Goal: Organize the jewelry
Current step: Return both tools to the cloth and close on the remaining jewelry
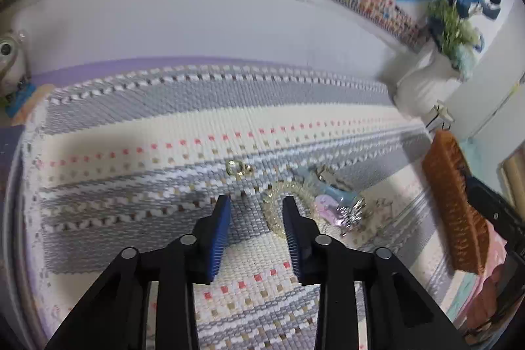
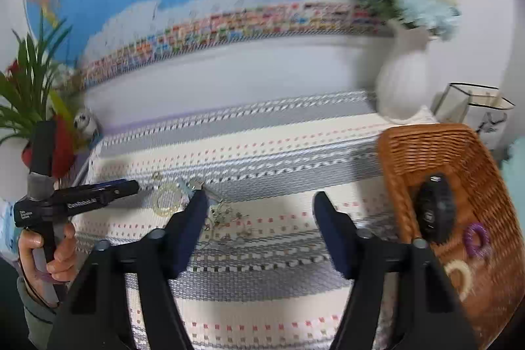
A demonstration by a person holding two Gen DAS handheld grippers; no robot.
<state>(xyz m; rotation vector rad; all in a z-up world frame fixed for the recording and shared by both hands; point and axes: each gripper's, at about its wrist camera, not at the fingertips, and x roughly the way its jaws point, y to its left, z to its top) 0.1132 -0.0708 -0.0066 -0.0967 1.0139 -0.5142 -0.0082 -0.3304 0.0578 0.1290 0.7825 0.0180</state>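
Jewelry (image 1: pixel 315 202) lies in a loose cluster on the woven striped mat (image 1: pixel 164 127) that covers the desk, toward the mat's right half: a pale beaded bracelet (image 1: pixel 279 205), a small gold ring (image 1: pixel 239 168) just beyond it, and blue and pink pieces beside them. The left gripper (image 1: pixel 256 215) hangs over the bracelet, its jaws partly apart with nothing gripped. The right gripper (image 2: pixel 261 212) stands wide open and empty above bare mat. At the mat's right edge sits a wicker basket (image 2: pixel 426 146) holding a purple ring (image 2: pixel 476 239), a cream bracelet (image 2: pixel 461 276) and a black watch (image 2: pixel 434 212).
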